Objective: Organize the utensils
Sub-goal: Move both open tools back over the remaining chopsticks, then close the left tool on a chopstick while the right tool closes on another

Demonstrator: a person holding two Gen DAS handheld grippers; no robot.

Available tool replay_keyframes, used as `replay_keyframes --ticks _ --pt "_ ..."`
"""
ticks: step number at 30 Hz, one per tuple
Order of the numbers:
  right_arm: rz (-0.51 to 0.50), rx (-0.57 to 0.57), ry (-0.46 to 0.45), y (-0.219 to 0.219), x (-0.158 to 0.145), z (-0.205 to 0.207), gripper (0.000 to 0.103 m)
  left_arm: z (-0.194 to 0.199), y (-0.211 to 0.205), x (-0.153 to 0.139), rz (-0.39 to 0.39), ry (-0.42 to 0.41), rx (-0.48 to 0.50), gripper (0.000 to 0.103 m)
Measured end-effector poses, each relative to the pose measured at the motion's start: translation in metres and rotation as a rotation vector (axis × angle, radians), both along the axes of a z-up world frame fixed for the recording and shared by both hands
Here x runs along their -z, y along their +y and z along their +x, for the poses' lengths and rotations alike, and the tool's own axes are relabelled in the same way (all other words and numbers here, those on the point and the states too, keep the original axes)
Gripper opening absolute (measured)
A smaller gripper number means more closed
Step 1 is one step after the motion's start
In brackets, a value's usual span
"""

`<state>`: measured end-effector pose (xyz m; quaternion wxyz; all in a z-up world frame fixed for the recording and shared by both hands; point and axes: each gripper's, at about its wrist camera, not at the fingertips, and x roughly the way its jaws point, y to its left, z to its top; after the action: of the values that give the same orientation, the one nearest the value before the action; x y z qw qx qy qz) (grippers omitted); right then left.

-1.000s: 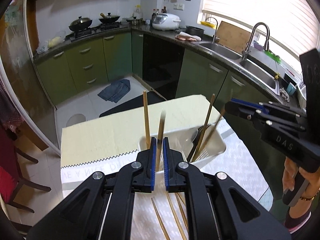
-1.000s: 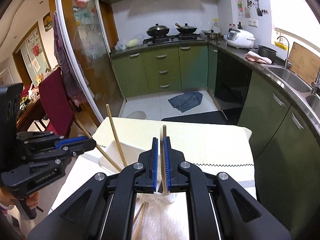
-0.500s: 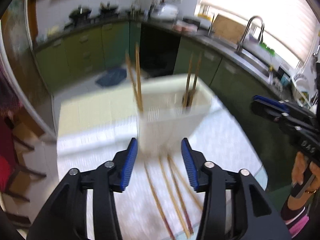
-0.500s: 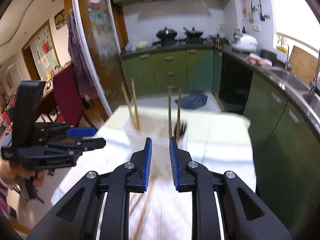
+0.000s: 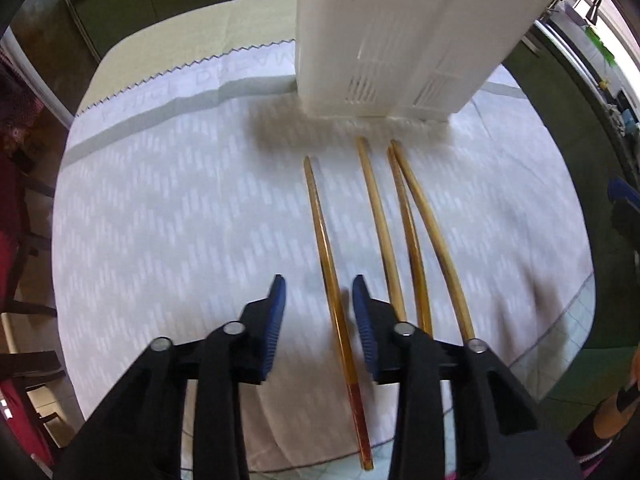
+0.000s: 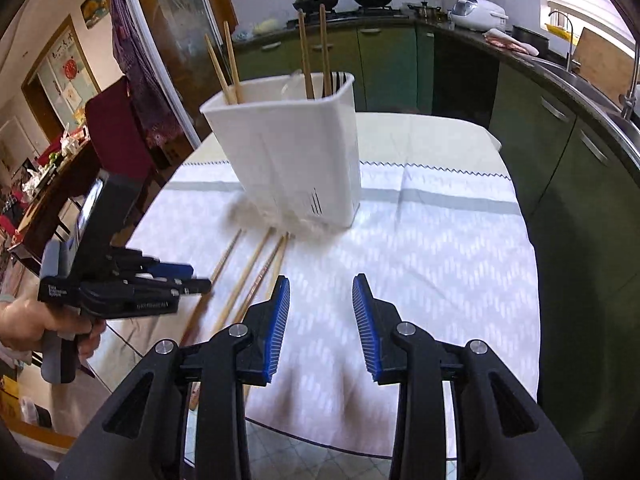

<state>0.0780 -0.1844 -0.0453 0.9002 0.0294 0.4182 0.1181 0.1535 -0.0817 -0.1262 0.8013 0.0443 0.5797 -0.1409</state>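
Several wooden chopsticks [image 5: 404, 216] lie side by side on the white patterned cloth [image 5: 180, 208], in front of a white utensil holder [image 5: 400, 40]. My left gripper [image 5: 319, 284] hangs low over them, its jaws closing. The leftmost chopstick [image 5: 316, 200] lies between the pads, untouched. In the right wrist view the holder [image 6: 288, 152] stands upright with two chopstick pairs [image 6: 314, 52] and a dark fork [image 6: 340, 80] in it. My right gripper [image 6: 320, 284] hovers above bare cloth right of the lying chopsticks [image 6: 248, 276], jaws opening, nothing between them. The left gripper [image 6: 192, 278] shows at the left.
The cloth ends at the table's near edge [image 6: 320, 444]. Green cabinets [image 6: 560, 152] and a sink counter [image 6: 592, 88] run along the right. A red chair [image 6: 116, 120] stands at the left. A person's hand [image 6: 24, 324] holds the left gripper's handle.
Both grippers let go of the chopsticks they held over the holder, opened, and dropped toward the table. The left one now points down at the lying chopsticks.
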Motion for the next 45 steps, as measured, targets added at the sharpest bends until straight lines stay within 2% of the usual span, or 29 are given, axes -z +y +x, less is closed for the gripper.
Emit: replay_keyframes --ticks 2,7,13,19,23,28,34,37,39,41,45 --pt "-0.011 -0.002 0.009 0.003 0.003 0.004 0.033 0.002 -0.004 0.003 0.018 0.004 0.001 0.022" --pt "-0.036 -0.030 0.052 0.016 0.016 0.017 0.033 0.005 -0.014 0.013 0.034 0.019 0.006 0.017" --pt "-0.097 -0.089 0.130 0.057 0.043 0.043 0.033 0.017 -0.012 0.016 0.038 0.030 0.017 0.007" --pt "-0.143 -0.111 0.227 0.086 0.074 0.068 0.031 0.025 0.007 0.008 0.055 0.015 0.041 0.007" --pt "-0.184 -0.098 0.256 0.094 0.087 0.076 0.026 0.025 0.018 0.008 0.050 0.003 0.044 0.007" --pt "-0.233 -0.086 0.272 0.102 0.092 0.081 0.022 0.024 0.028 0.007 0.054 -0.007 0.058 0.007" --pt "-0.218 -0.085 0.297 0.109 0.095 0.092 0.020 0.018 0.016 0.006 0.063 -0.001 0.053 0.007" --pt "-0.200 -0.078 0.303 0.106 0.094 0.098 0.011 0.028 0.010 0.006 0.061 0.011 0.048 0.009" --pt "-0.161 -0.074 0.317 0.097 0.091 0.099 0.008 0.034 0.006 0.006 0.049 0.027 0.048 0.018" --pt "-0.131 -0.069 0.326 0.091 0.091 0.101 0.007 0.039 -0.002 0.005 0.051 0.042 0.065 0.033" --pt "-0.114 -0.069 0.308 0.085 0.088 0.099 0.007 0.041 -0.015 0.006 0.099 0.019 0.081 0.035"
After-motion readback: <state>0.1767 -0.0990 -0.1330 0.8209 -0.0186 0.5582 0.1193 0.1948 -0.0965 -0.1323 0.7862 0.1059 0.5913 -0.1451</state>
